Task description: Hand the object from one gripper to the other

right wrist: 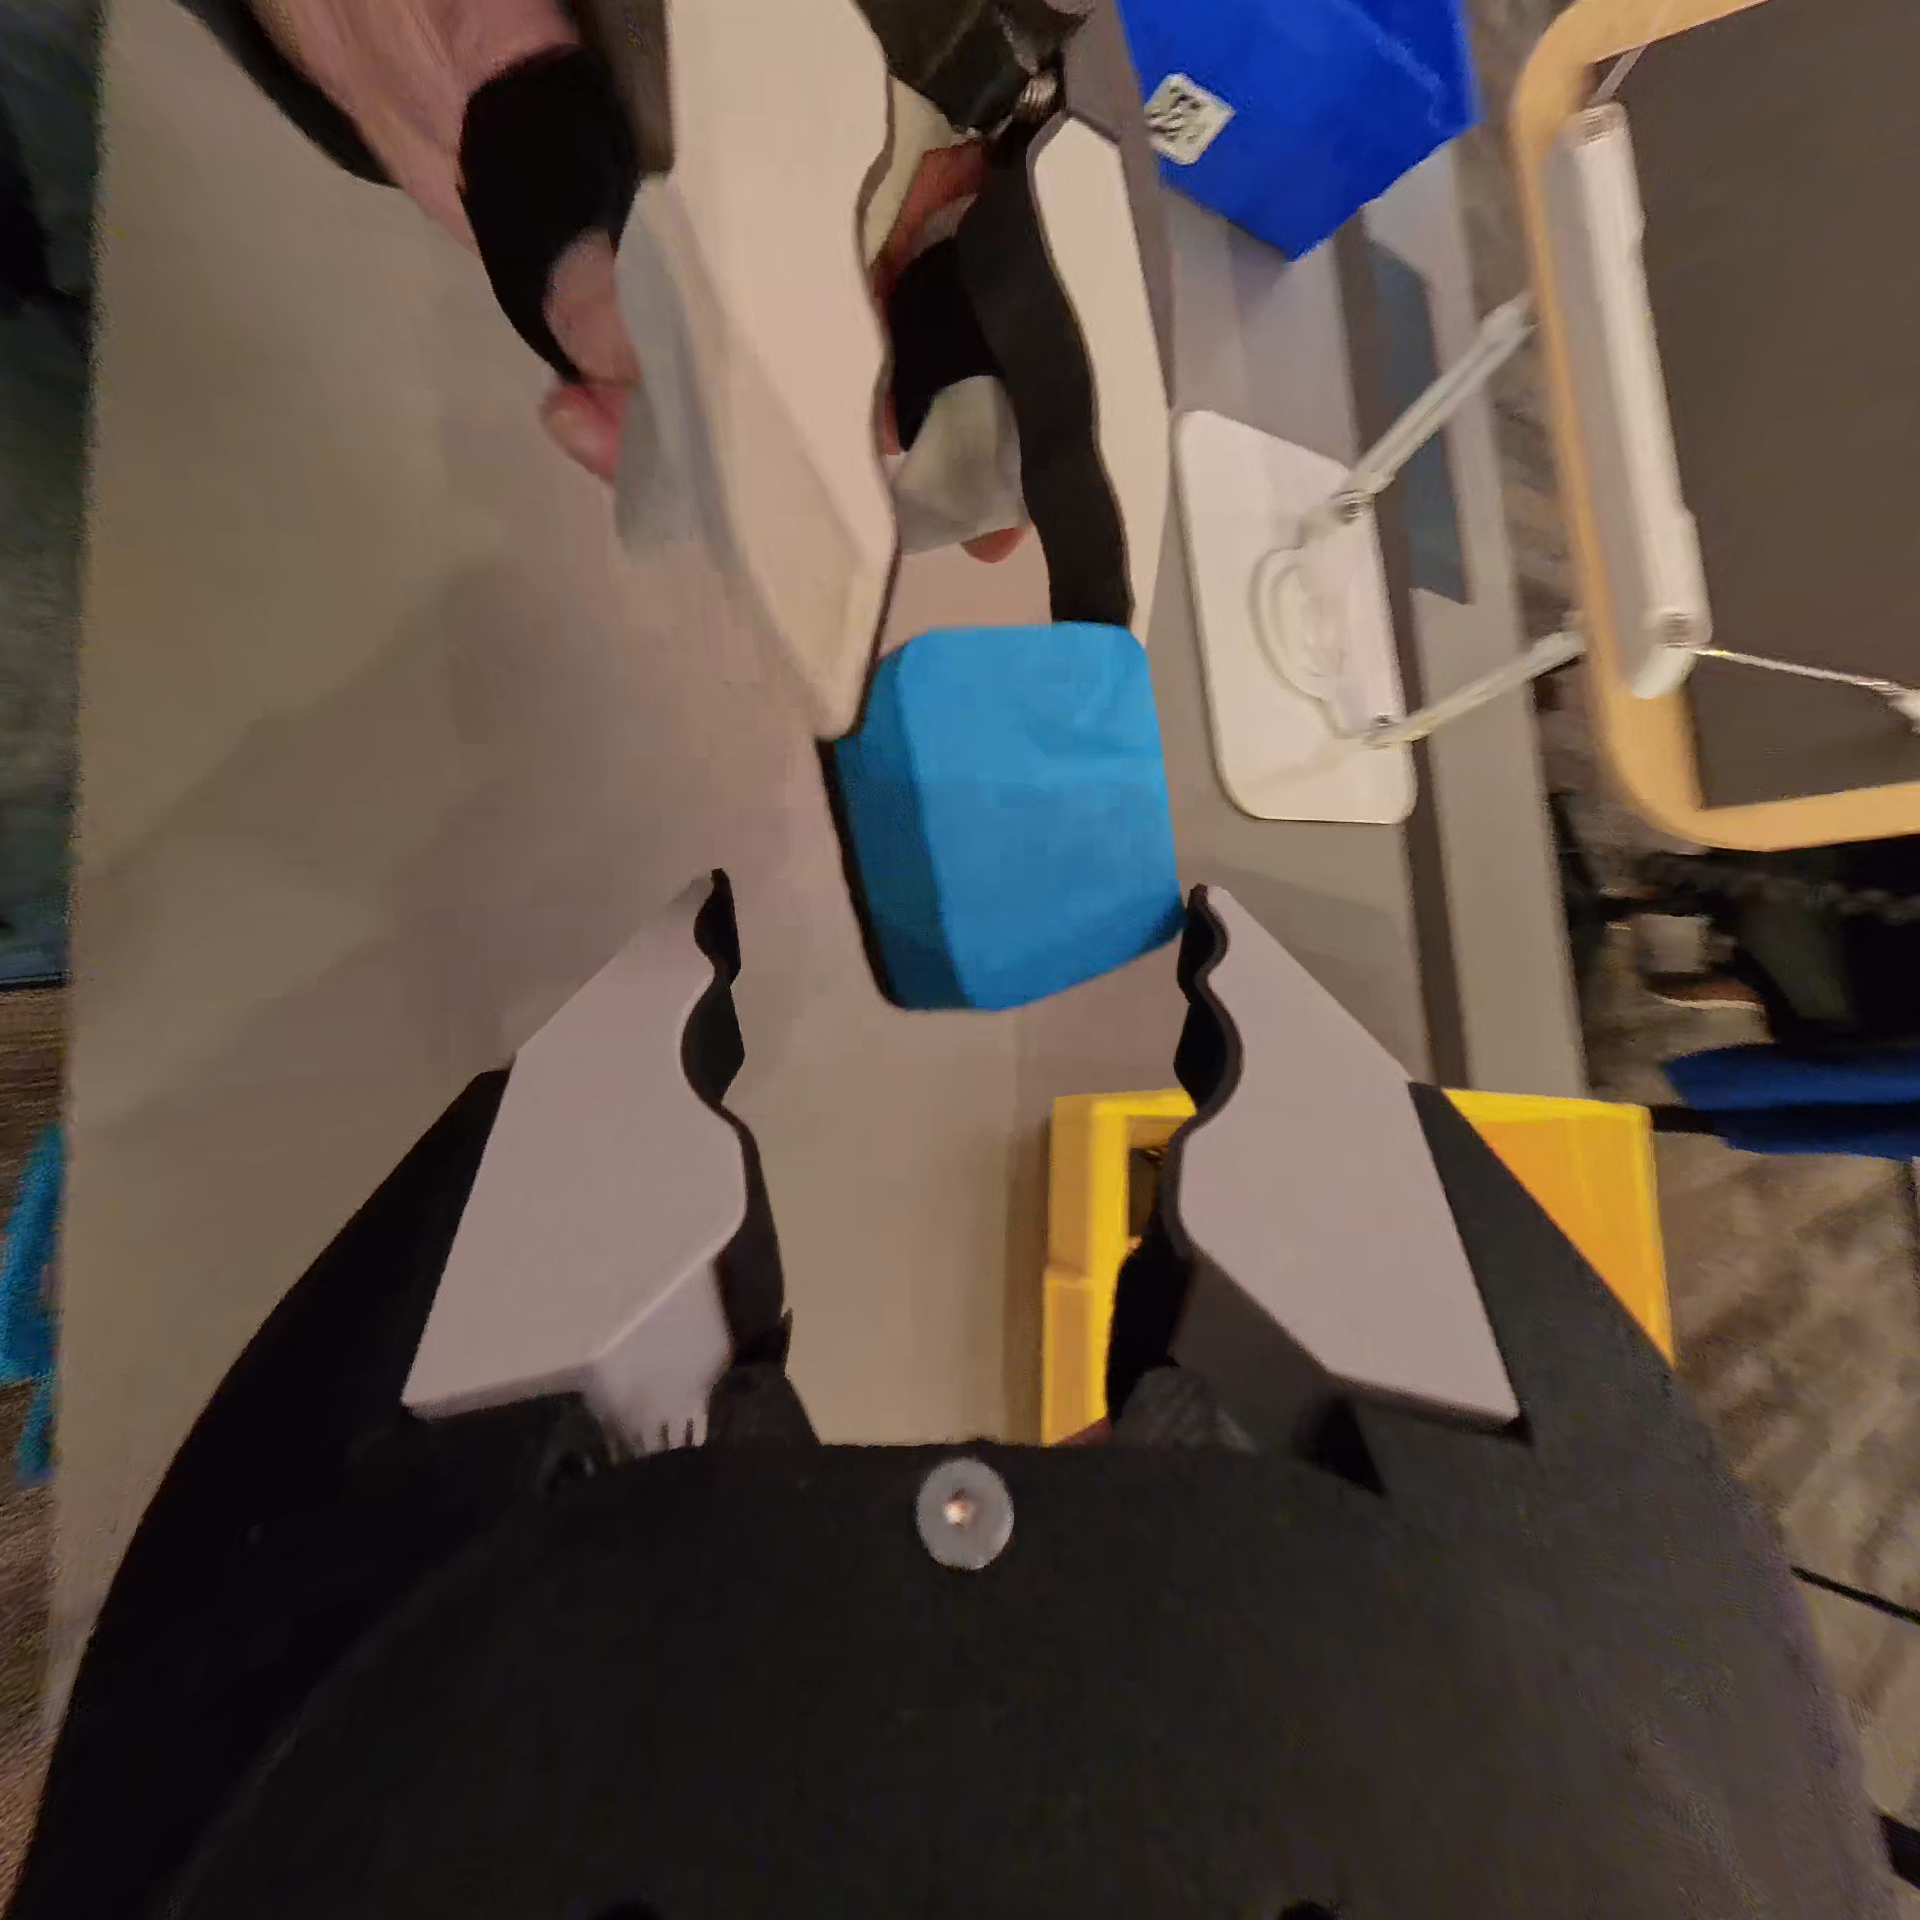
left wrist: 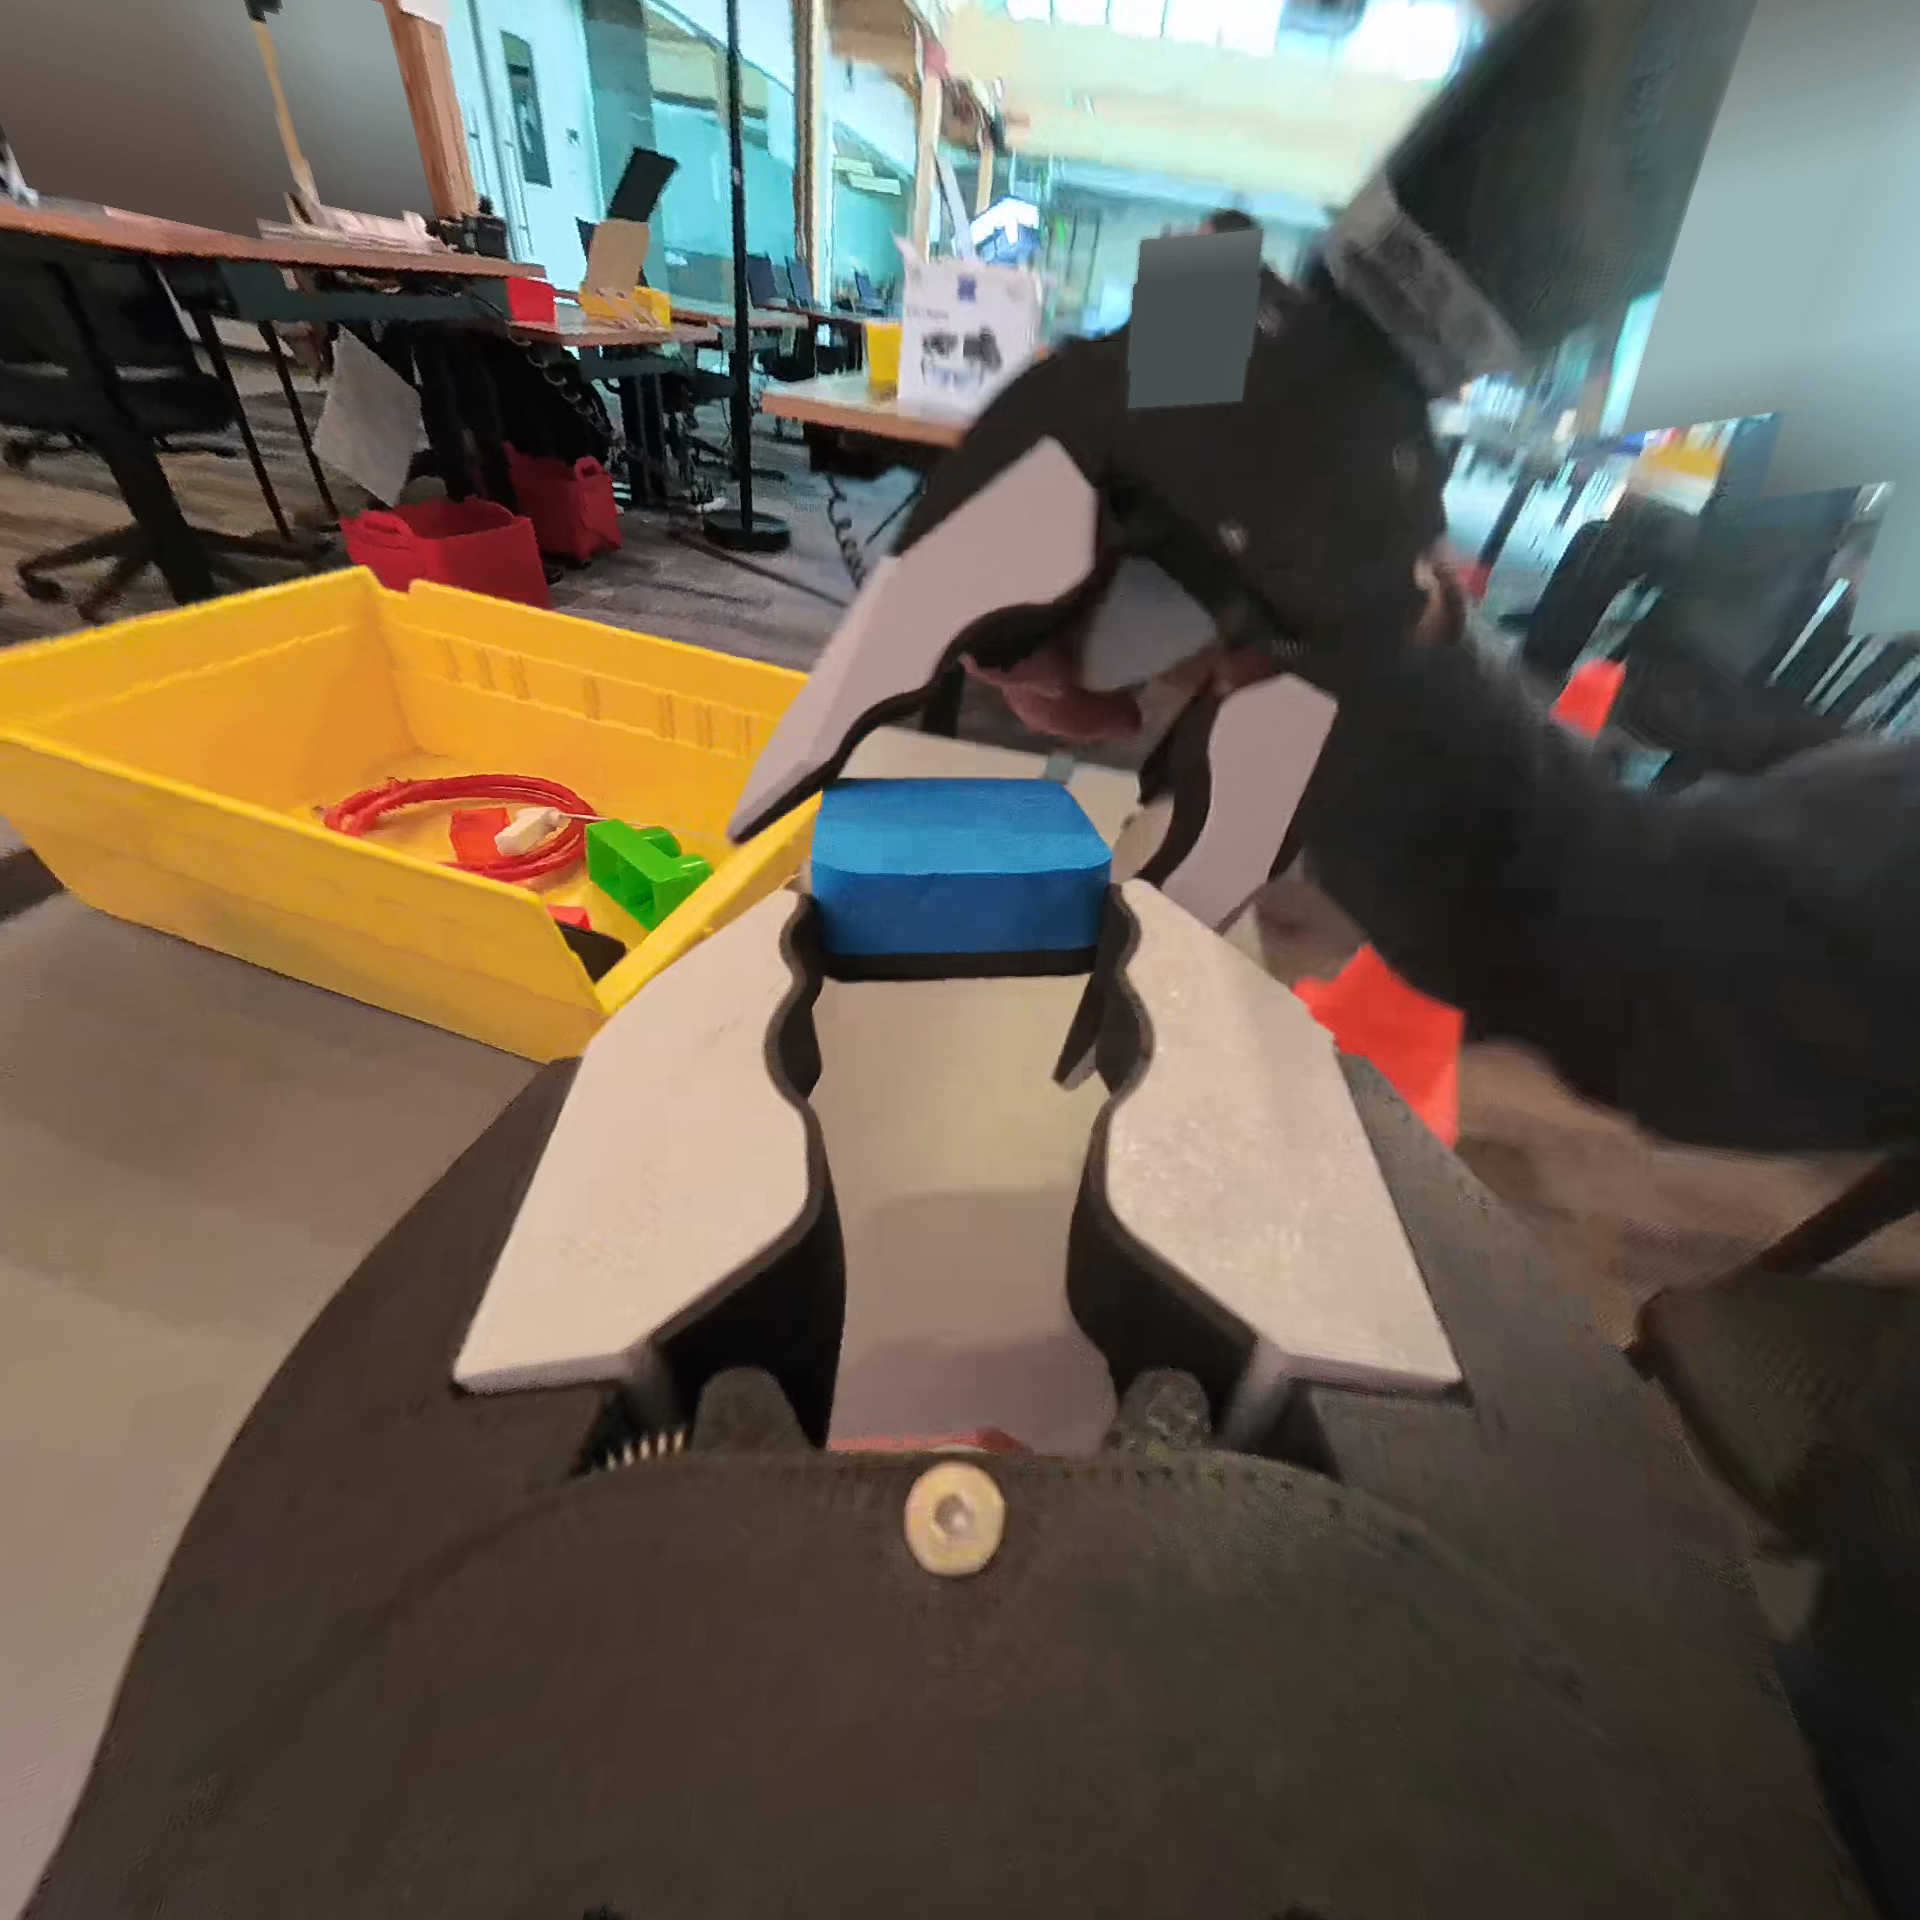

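A blue foam block [left wrist: 956, 862] is held in the air between the fingertips of my left gripper [left wrist: 961, 914], which is shut on it. My right gripper comes in from the upper right in the left wrist view, and its open fingers [left wrist: 935, 603] straddle the block from above. In the right wrist view the block [right wrist: 1008, 821] hangs from the left gripper's fingers [right wrist: 769, 499]. It sits at the mouth of my open right gripper [right wrist: 956, 909], close to the right fingertip. I cannot tell if they touch.
A yellow bin [left wrist: 312, 914] stands on the grey table [left wrist: 208, 1143] to the left, with a red cable [left wrist: 457, 821] and a green piece [left wrist: 639, 862] inside. The right wrist view shows the bin [right wrist: 1081, 1247], a blue bin [right wrist: 1309, 104] and a white stand base [right wrist: 1288, 623]. The tips of both grippers are at nearly the same place.
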A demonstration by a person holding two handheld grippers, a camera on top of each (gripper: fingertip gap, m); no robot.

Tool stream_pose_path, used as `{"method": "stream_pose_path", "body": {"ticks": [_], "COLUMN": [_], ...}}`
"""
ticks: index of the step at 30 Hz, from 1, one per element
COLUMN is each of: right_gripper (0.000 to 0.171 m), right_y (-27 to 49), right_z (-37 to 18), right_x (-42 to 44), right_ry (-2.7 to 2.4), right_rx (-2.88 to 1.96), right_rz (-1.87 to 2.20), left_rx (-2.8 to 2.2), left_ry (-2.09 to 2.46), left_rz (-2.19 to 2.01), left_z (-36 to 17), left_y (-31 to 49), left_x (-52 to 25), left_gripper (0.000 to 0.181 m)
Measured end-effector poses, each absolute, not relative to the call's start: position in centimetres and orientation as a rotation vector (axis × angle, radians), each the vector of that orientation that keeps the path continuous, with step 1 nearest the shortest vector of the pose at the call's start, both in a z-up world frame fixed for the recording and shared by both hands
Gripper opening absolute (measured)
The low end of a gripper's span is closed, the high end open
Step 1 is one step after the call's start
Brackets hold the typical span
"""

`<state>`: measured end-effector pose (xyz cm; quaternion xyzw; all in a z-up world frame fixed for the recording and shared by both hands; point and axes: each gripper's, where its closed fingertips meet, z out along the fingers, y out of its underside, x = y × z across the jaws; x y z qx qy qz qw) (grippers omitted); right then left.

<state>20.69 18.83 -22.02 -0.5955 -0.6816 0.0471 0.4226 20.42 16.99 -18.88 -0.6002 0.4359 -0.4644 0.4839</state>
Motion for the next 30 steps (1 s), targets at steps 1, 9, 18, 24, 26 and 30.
{"method": "stream_pose_path", "body": {"ticks": [1, 9, 18, 24, 26, 30], "right_gripper": [0.083, 0.082, 0.108, 0.104, 0.101, 0.089], "right_y": [19.1, 19.4, 20.1, 21.2, 21.3, 21.2], "right_z": [-21.5, -17.6, -18.6, -19.1, -19.1, -19.0], "right_x": [20.7, 20.8, 20.0, 19.0, 18.9, 19.1], "right_ry": [-1.670, -1.364, -1.281, -1.263, -1.275, -1.301], "right_rx": [-1.461, -1.245, -1.007, -0.835, -0.775, -0.676], "right_rz": [0.077, -0.163, -0.608, -0.790, -0.824, -0.868], "left_rx": [-1.483, -1.578, -1.657, -1.691, -1.706, -1.734], "left_ry": [0.999, 0.654, 0.459, 0.281, 0.237, 0.158], "left_rz": [-1.210, -1.601, -1.837, -2.007, -2.039, -2.083], "left_z": [-18.5, -17.3, -17.2, -17.7, -18.0, -18.5], "left_y": [17.3, 19.0, 19.0, 18.2, 18.0, 17.8], "left_x": [20.2, 18.9, 19.1, 19.4, 19.7, 19.7], "left_gripper": [0.051, 0.050, 0.050, 0.051, 0.051, 0.050]}}
